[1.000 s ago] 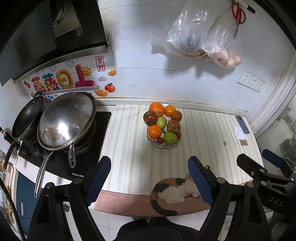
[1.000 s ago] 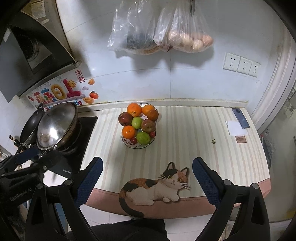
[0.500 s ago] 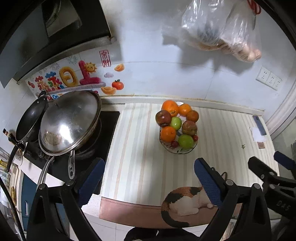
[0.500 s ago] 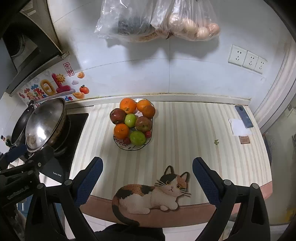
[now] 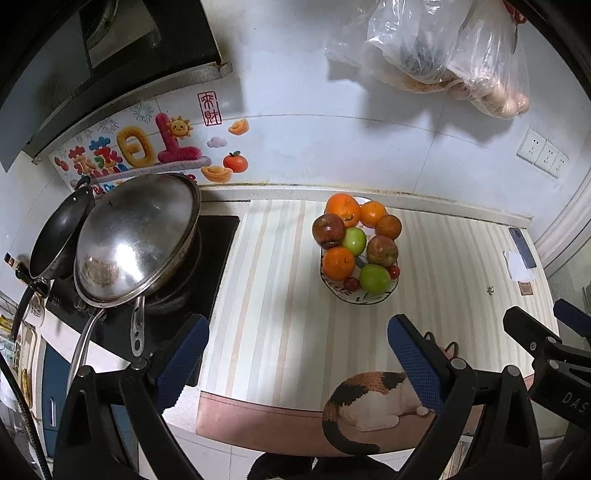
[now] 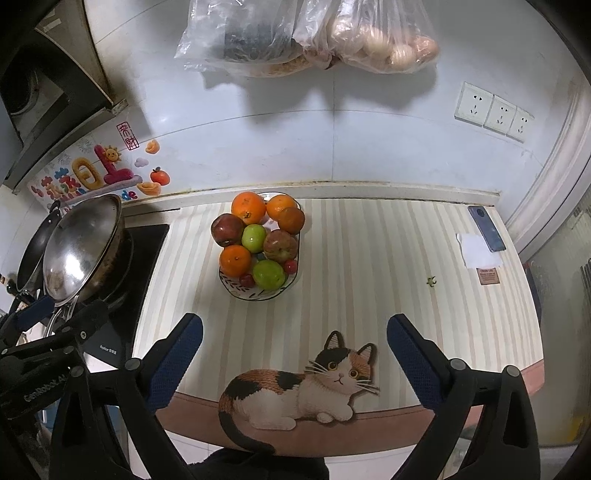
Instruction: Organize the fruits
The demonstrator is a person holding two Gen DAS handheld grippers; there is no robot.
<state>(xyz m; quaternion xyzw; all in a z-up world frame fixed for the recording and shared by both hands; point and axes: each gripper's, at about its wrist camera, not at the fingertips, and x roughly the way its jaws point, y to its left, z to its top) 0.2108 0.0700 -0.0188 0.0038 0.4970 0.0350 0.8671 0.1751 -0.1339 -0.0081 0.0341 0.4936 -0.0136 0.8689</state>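
Observation:
A white patterned bowl [image 5: 364, 297] [image 6: 258, 294] stands at the back of the striped counter mat. It is heaped with oranges [image 5: 343, 208] [image 6: 248, 207], red apples [image 5: 328, 230] [image 6: 280, 245], green apples [image 5: 374, 278] [image 6: 268, 274] and small red fruits [image 5: 351, 283]. My left gripper [image 5: 297, 356] is open and empty, held above the counter's front edge, well short of the bowl. My right gripper [image 6: 294, 354] is open and empty, above the cat picture [image 6: 295, 389]. Each gripper shows at the edge of the other's view.
A steel wok lid [image 5: 135, 236] [image 6: 83, 245] and a black pan [image 5: 57, 232] sit on the black cooktop [image 5: 207, 266] at the left. A phone [image 6: 485, 228] and white paper [image 6: 476, 251] lie at the back right. Plastic bags [image 6: 306, 33] hang on the wall.
Both grippers have moved a little forward over the counter and tilted, so the bowl sits nearer in view. Both stay open and empty.

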